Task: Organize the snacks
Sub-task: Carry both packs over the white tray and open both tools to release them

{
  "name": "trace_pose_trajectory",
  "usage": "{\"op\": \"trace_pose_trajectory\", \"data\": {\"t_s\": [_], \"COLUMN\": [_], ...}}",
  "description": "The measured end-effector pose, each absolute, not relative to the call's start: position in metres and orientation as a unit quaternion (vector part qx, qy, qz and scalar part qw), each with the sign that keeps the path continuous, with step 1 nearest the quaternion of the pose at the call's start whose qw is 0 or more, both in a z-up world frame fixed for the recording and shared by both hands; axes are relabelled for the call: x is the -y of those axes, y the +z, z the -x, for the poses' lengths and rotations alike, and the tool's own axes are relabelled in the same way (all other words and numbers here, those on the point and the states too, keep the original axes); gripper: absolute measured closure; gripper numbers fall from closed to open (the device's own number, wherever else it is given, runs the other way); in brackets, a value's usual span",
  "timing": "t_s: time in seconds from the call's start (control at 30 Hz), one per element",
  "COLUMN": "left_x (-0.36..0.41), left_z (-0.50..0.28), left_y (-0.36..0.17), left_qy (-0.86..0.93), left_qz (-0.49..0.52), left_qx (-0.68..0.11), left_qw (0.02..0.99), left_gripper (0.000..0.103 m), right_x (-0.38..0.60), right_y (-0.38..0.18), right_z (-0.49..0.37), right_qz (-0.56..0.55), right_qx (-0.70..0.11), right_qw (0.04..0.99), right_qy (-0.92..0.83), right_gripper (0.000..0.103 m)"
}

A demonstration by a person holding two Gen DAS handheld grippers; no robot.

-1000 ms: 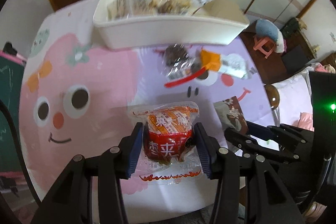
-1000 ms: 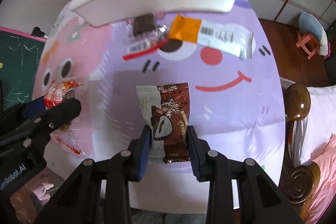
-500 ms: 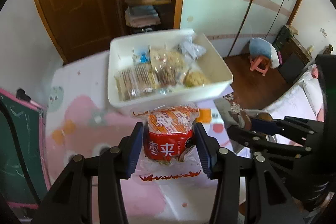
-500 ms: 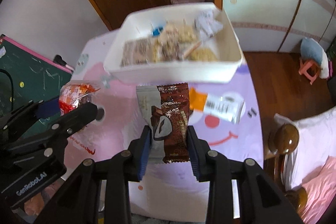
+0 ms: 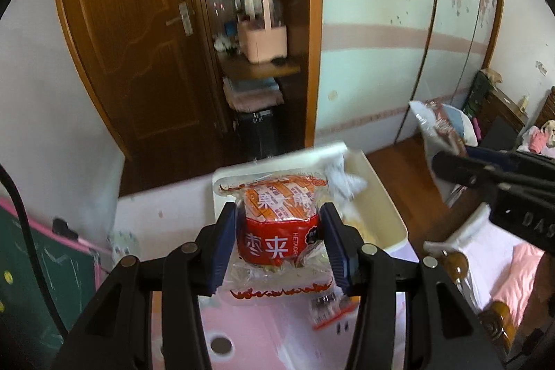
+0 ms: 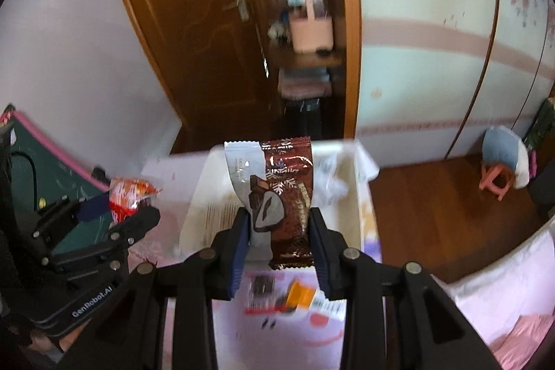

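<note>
Bedroom, pink table (image 5: 166,217) | left jaws pinch red snack pack (image 5: 277,231) | right jaws pinch brown wrapper (image 6: 281,196)

My left gripper (image 5: 279,240) points steeply down, its blue pads clamped on either side of a red-and-orange snack packet (image 5: 277,224). My right gripper (image 6: 279,231), at its three o'clock, tilts down likewise, its pads pressed on a brown chocolate wrapper (image 6: 281,196) standing upright between them.
</note>
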State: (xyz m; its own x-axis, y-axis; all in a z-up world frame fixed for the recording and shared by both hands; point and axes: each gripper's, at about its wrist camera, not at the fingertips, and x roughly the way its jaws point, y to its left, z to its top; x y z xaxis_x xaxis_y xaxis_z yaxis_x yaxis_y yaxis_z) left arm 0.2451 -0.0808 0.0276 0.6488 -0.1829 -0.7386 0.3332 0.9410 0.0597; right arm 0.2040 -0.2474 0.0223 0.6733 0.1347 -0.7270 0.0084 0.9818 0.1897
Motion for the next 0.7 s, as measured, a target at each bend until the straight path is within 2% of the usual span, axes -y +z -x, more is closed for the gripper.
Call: {"op": "trace_pose_trajectory", "data": {"t_s": [0.13, 0.33, 0.6, 0.7], "left_x": [0.087, 0.096, 0.104, 0.103], "left_z": [-0.277, -0.322, -0.368, -0.379], "left_y": [0.039, 0.037, -0.002, -0.015], "left_qy": [-0.138, -0.131, -0.119, -0.115], "left_qz": [-0.094, -0.099, -0.108, -0.111], "left_qx": [-0.386, -0.387, -0.421, -0.431], "left_qw": [0.907, 0.907, 0.893, 0.888], "left_gripper": [0.056, 0.056, 0.055, 0.05], "right_x": [0.251, 0.25, 0.241, 0.238], "right_y": [0.039, 0.035, 0.002, -0.012], "right_z": [-0.226, -0.263, -0.304, -0.315], "right_qz": [-0.086, -0.085, -0.077, -0.072], "right_qx": [-0.384, -0.39, -0.427, -0.44], "right_qw": [0.919, 0.917, 0.901, 0.895], "right_qy": [0.026, 0.015, 0.005, -0.002], "right_gripper": [0.069, 0.069, 0.068, 0.068]}}
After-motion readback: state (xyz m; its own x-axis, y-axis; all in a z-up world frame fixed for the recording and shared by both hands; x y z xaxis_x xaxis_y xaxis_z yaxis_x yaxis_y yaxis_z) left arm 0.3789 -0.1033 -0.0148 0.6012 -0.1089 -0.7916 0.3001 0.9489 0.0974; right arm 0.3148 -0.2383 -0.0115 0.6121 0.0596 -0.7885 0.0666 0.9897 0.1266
